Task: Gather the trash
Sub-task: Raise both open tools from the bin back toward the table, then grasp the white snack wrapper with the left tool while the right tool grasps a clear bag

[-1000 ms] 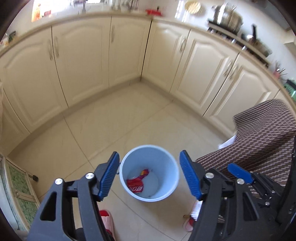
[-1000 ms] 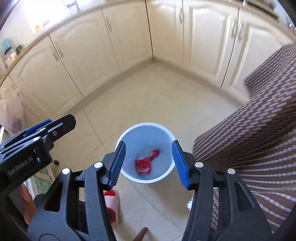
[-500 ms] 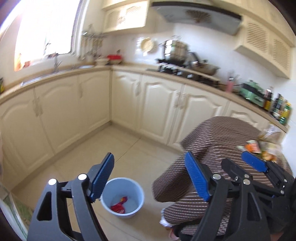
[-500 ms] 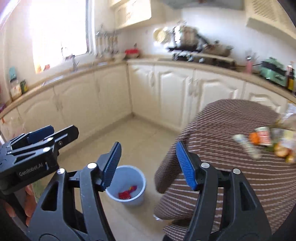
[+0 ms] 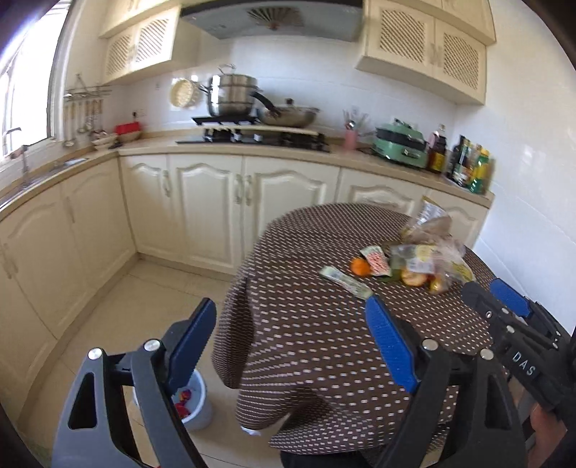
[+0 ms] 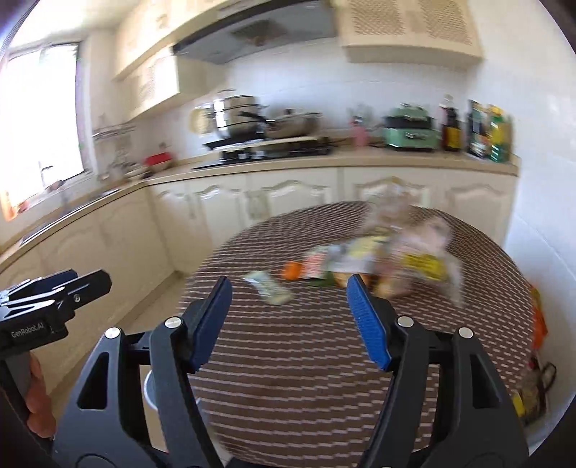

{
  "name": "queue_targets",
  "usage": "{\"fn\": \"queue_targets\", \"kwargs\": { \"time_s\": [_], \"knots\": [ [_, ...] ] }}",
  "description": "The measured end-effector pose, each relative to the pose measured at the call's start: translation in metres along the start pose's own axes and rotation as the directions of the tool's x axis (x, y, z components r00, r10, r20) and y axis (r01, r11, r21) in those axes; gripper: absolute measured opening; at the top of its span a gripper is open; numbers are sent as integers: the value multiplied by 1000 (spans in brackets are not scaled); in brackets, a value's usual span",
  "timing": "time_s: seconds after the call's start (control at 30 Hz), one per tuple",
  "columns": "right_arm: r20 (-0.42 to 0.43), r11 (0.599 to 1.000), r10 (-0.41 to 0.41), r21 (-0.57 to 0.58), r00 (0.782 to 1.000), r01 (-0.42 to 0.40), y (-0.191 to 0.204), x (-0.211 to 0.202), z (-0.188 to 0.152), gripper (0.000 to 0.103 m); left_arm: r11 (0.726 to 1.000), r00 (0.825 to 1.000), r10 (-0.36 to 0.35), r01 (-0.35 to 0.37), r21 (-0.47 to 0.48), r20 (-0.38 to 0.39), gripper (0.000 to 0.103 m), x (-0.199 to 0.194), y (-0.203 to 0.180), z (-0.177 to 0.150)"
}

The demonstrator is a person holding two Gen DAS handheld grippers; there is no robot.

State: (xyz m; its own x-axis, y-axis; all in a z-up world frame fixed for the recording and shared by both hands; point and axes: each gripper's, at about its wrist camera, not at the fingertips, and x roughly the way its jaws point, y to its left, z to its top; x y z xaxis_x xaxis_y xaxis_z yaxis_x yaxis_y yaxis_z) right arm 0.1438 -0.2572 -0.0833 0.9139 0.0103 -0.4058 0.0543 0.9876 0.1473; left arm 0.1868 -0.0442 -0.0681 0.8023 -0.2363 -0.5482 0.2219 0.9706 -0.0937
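Trouble could come from the pile itself: wrappers (image 5: 376,258) lie tangled with an orange (image 5: 360,267) and bagged fruit (image 5: 430,259) on the bench (image 5: 306,324), so a hasty grab may sweep food along or knock it off the edge; the left gripper (image 5: 291,342) and right gripper (image 6: 289,316) both hold nothing, fingers apart and widening; only the left view shows the bin (image 5: 196,403) on the floor with red scraps inside; the right view is smeared, though it perhaps shows more litter at the bench's right edge.

Sunlit kitchen with cream cabinets (image 5: 212,205)

White tiled walls (image 5: 522,151), a beige tile floor (image 5: 144,306), a bright window (image 6: 43,118) at left, lattice-front upper cupboards (image 5: 428,50) and a range hood (image 5: 273,18) over the stove (image 5: 252,138).
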Motion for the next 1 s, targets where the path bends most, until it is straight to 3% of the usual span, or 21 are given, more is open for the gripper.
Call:
{"fn": "queue_targets", "kwargs": {
  "time_s": [0.3, 0.5, 0.73, 1.0],
  "knots": [
    [-56, 986, -132, 93, 990, 137, -74, 3, -26, 68, 998, 992, -59, 60, 12, -113, 83, 55, -32, -14],
    [-108, 982, -146, 108, 983, 158, -89, 19, -36, 69, 996, 979, -85, 84, -13, -183, 83, 97, -40, -18],
    [-156, 985, -139, 77, 978, 153, -87, 45, -35, 70, 985, 957, -144, 115, -126, -251, 83, 152, -42, -3],
    [-190, 985, -153, 49, 970, 165, -89, 67, -19, 71, 994, 939, -54, 17, -110, -341, 83, 213, -56, 13]
  ]
}}
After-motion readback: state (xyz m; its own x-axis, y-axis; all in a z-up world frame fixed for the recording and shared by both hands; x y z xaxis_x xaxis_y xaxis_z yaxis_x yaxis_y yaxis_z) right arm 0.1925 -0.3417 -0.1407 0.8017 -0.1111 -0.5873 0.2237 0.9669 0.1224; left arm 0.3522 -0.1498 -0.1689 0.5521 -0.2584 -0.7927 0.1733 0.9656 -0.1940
